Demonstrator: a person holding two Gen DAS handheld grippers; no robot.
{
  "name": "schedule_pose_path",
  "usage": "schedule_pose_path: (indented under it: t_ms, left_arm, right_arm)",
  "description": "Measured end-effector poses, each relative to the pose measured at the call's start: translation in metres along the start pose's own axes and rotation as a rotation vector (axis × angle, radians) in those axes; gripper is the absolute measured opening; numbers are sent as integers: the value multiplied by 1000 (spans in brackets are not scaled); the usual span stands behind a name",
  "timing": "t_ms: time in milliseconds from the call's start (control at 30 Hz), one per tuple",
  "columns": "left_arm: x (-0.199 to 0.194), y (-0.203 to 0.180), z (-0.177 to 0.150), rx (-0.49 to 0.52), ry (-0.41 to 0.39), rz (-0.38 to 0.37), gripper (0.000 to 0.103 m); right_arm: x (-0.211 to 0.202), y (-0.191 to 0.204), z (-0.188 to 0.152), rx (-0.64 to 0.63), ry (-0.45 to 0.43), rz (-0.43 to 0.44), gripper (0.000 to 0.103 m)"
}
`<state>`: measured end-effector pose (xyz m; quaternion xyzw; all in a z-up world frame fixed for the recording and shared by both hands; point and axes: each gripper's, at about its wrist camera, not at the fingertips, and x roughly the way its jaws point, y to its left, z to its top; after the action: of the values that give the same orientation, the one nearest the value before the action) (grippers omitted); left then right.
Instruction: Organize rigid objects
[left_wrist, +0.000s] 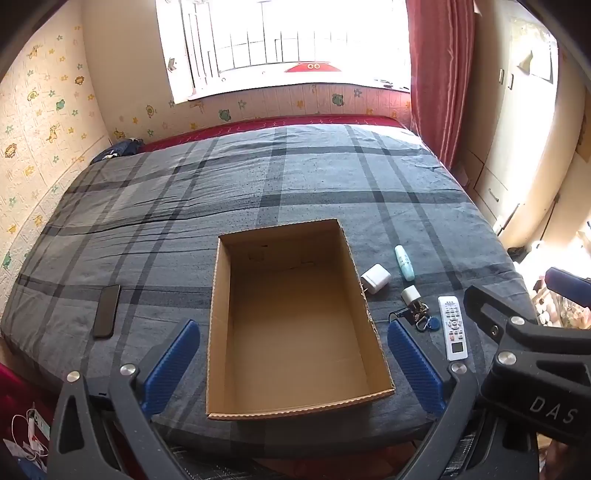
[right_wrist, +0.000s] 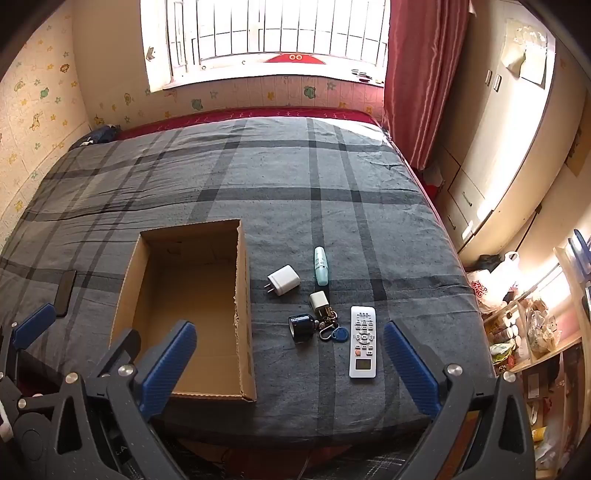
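Grippers, left (left_wrist: 293, 363) and right (right_wrist: 290, 363), wide apart, empty.

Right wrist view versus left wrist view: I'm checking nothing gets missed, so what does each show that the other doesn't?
Only the right wrist view shows the dark blue cylinder beside the keys and the cluttered shelves. Only the left wrist view shows the cables at lower left. Both show the empty cardboard box, phone, remote, white charger, green tube, and open grippers.

I'm looking steeply down from both wrists over the bed's (left_wrist: 295, 177) near edge, left camera centring the cardboard box (left_wrist: 291, 406), right camera offset rightward; both are sharing it.
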<state>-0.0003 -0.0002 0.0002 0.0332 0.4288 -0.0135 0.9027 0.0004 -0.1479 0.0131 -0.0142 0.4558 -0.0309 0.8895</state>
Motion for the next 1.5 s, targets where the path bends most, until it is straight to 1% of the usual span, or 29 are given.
schedule_pose_path:
  t_ms: [167, 200, 300, 333, 1500]
  left_arm:
    - [-3, 0, -1, 7, -6, 5, 103]
    - [-3, -1, -1, 8, -7, 5, 103]
    - [-6, -2, -2, 11, -11, 7, 103]
    - [0, 0, 0, -1, 6, -2, 103]
    - [1, -2, 0, -3, 9, -4, 103]
  right_arm:
    - [1, -3, 2, 5, 0, 9, 103]
    - [1, 2, 1, -4, -6, -6, 103]
    - [3, 2, 0, -6, -5, -7, 103]
    - [3, 2, 0, -5, -6, -6, 103]
    - [2, 3, 2, -5, -5, -7, 103]
